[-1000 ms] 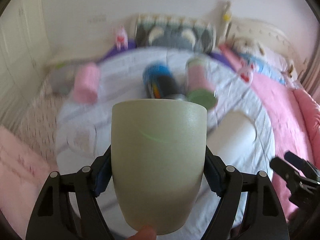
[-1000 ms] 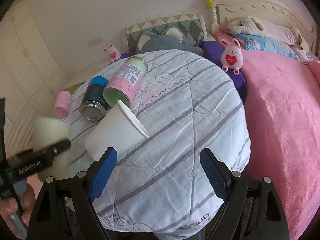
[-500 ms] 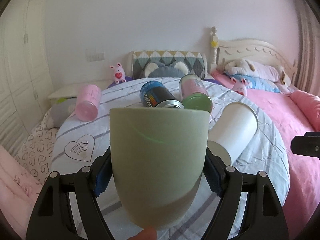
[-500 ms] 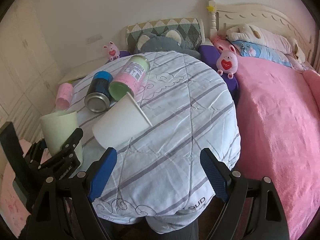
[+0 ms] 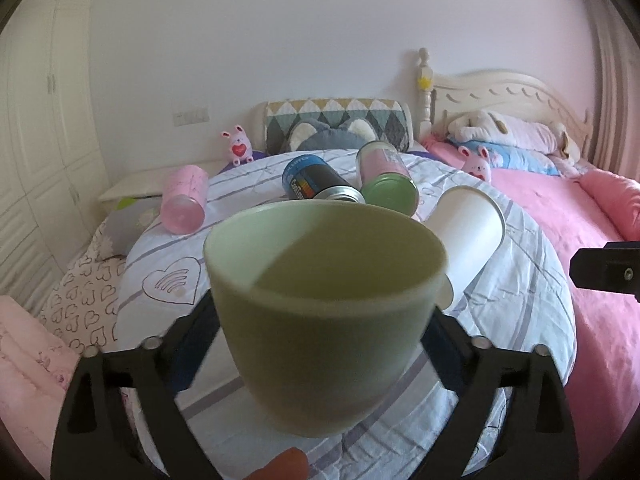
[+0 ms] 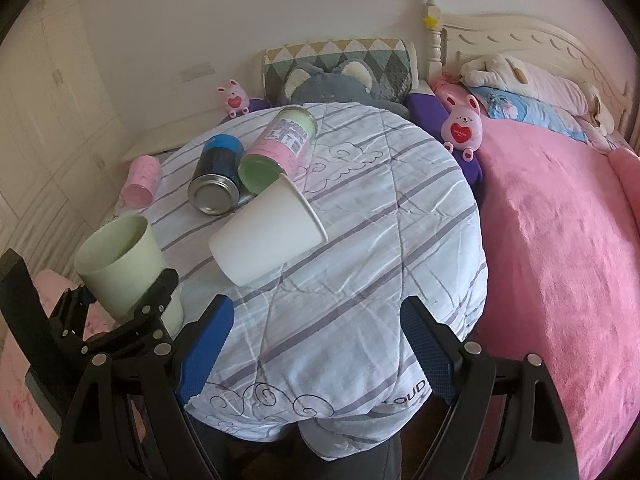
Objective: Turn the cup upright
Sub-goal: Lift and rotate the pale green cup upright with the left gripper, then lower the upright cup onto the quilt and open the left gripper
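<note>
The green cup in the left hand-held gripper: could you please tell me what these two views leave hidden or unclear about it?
- Left wrist view: the green cup covers the fingertips of the left hand-held gripper, so the contact is unseen.
- Right wrist view: a left finger covers the cup's base, so whether it rests on the table is unclear.
- Right wrist view: the can label is too small to read.

Pale green cup [image 5: 324,320], plain, matte. White paper cup [image 6: 266,236], plain. Pink tumbler [image 5: 185,199], translucent. Blue-and-black can [image 6: 218,168], silver base. Pink canister [image 6: 280,148], green ends, white printed label. Tablecloth [image 6: 380,216] white-lilac, grey-purple stripes, swirl and heart line drawings. Bedspread [image 6: 560,240] solid pink. Cushion [image 5: 340,114] diamond pattern: green, grey, white, mustard. Gripper pads [image 6: 424,348] blue, frames black.
</note>
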